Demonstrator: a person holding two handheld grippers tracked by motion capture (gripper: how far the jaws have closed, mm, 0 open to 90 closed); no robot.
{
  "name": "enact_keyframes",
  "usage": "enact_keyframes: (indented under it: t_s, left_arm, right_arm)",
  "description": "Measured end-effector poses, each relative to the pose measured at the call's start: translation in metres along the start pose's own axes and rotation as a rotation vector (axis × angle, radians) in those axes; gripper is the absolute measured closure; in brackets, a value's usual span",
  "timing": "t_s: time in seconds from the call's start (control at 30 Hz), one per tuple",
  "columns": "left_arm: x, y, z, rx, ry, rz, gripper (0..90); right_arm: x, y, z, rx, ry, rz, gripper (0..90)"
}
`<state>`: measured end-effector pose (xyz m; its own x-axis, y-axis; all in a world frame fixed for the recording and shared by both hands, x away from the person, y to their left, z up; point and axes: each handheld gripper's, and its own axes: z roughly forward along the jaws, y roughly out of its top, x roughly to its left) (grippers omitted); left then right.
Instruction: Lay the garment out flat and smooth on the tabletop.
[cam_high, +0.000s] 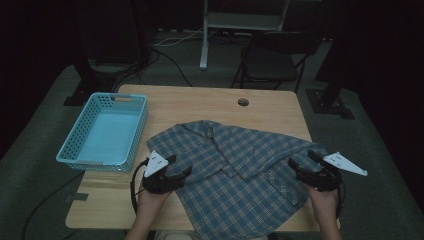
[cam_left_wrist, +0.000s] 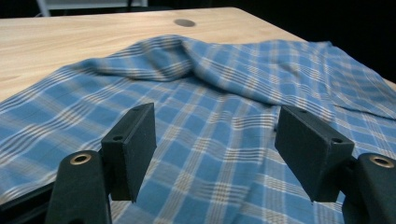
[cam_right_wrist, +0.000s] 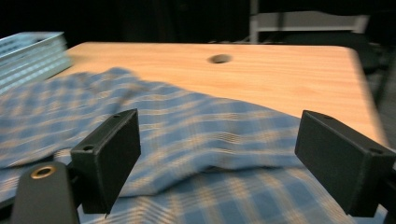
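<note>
The shirt (cam_high: 235, 170) lies spread on the table (cam_high: 200, 105), collar toward the far edge and hem hanging over the near edge, so its long axis runs away from the person. It sits between the two tools: the left gripper (cam_high: 172, 172) at its left side, the right gripper (cam_high: 305, 167) at its right side, each about equally near. Both have their jaws spread with nothing pinched, the cloth just below and ahead. The basket (cam_high: 107, 100) stands off to the left.

High view overhead; gripper views low, perhaps slightly blurred, sharing shirt (cam_high: 235, 165)
</note>
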<state>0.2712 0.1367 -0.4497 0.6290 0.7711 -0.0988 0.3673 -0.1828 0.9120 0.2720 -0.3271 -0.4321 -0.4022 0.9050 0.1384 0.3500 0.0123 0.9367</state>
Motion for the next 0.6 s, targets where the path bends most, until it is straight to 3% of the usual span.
enact_keyframes:
  t_s: [0.07,0.1,0.13,0.17,0.27,0.3,0.43,0.47,0.6]
  left_arm:
    - [-0.003,0.001,0.003,0.006,-0.008,0.013,30.1]
    - [-0.011,0.001,0.010,0.018,-0.031,0.044,30.0]
    - [-0.011,0.001,0.010,0.018,-0.031,0.044,30.1]
    - [-0.018,-0.002,0.019,0.050,-0.037,0.088,30.0]
    - [-0.023,-0.006,0.029,0.081,-0.053,0.099,30.1]
    - [-0.023,-0.006,0.029,0.081,-0.053,0.099,30.1]
    - [-0.028,-0.008,0.043,0.124,-0.063,0.121,30.1]
    - [-0.029,-0.009,0.046,0.130,-0.064,0.124,30.0]
    - [-0.032,-0.010,0.060,0.166,-0.061,0.150,30.1]
  right_arm:
    - [0.013,0.003,0.011,0.027,0.057,-0.023,13.7]
    - [0.021,0.003,0.017,0.043,0.095,-0.035,13.6]
    - [0.021,0.003,0.017,0.043,0.095,-0.035,13.6]
    - [0.036,0.001,0.028,0.072,0.139,-0.076,13.4]
    - [0.057,-0.004,0.043,0.123,0.198,-0.134,13.6]
    - [0.057,-0.004,0.043,0.123,0.198,-0.134,13.6]
    - [0.079,-0.014,0.061,0.224,0.246,-0.216,14.6]
    - [0.084,-0.019,0.067,0.260,0.250,-0.245,18.3]
    - [0.088,-0.028,0.075,0.314,0.252,-0.276,20.5]
